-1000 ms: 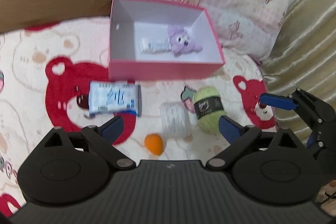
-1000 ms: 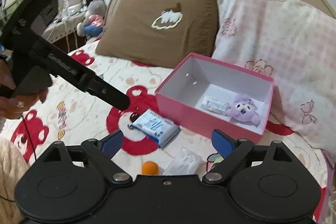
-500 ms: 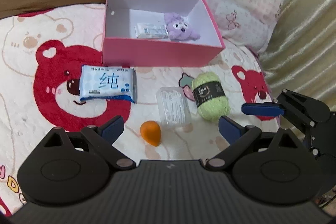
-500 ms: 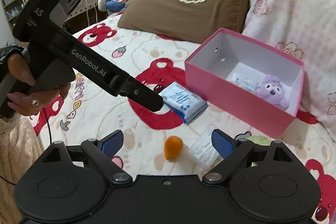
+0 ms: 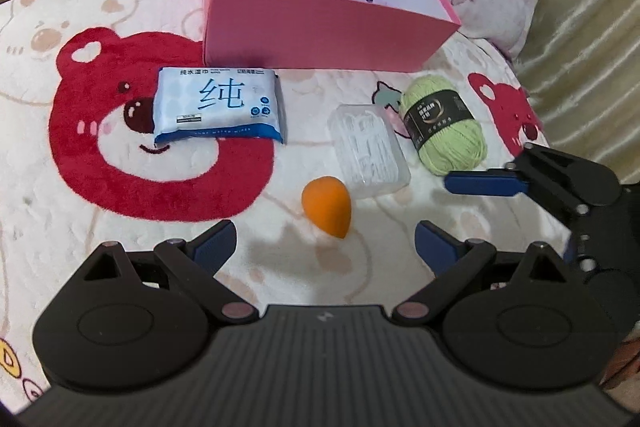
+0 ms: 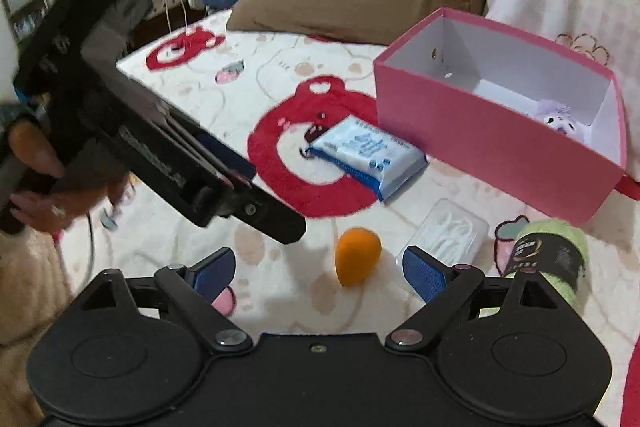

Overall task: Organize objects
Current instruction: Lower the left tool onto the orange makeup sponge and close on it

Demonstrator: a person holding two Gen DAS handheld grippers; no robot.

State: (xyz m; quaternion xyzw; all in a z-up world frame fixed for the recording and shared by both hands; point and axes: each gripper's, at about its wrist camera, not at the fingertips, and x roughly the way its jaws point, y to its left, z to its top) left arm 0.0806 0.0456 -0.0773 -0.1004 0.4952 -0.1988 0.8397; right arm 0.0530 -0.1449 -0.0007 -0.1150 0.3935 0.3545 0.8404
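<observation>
We hold both grippers w/ jaws wide apart, empty: left gripper (image 5: 325, 242) has the orange sponge (image 5: 328, 206) just ahead btwn its fingers (right gripper (image 6: 318, 267) too), pink box (image 5: 320, 27) farther ahead.

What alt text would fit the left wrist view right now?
The open left gripper hovers over an orange sponge on a bear-print blanket. Beyond lie a wipes pack, clear case, green yarn and pink box.
</observation>
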